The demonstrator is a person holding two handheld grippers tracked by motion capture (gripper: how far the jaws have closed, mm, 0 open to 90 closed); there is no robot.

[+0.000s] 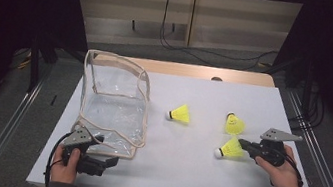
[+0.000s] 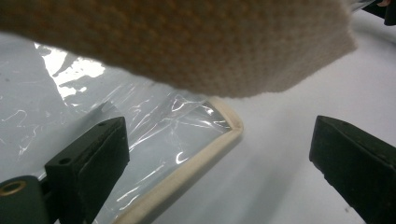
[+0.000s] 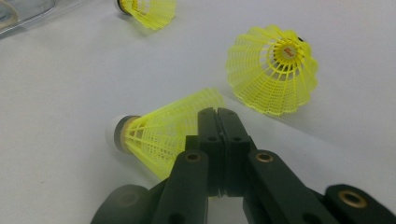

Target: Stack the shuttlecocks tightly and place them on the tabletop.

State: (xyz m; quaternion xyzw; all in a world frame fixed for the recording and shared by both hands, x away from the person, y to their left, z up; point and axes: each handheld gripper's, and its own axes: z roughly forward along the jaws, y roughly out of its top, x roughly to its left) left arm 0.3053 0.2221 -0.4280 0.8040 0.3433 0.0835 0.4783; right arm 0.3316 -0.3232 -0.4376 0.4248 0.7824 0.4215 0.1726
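Observation:
Three yellow mesh shuttlecocks lie on the white table (image 1: 182, 172): one on its side at the centre (image 1: 180, 113), one standing on its skirt at the right (image 1: 234, 125), one on its side nearer me (image 1: 229, 148). My right gripper (image 1: 242, 144) is shut, jaws pressed flat together, its tips (image 3: 217, 114) over the skirt of the near shuttlecock (image 3: 159, 135); I cannot tell whether any mesh is pinched. A clear plastic bag (image 1: 112, 105) with beige trim stands at the left. My left gripper (image 1: 110, 161) is open at the bag's front corner (image 2: 224, 135), jaws wide apart (image 2: 219, 154).
A beige woven strap (image 2: 187, 42) of the bag hangs across the top of the left gripper view. The upright shuttlecock (image 3: 273, 70) stands just right of my right jaws, the centre one (image 3: 149, 9) farther off. Metal rails run along both table sides.

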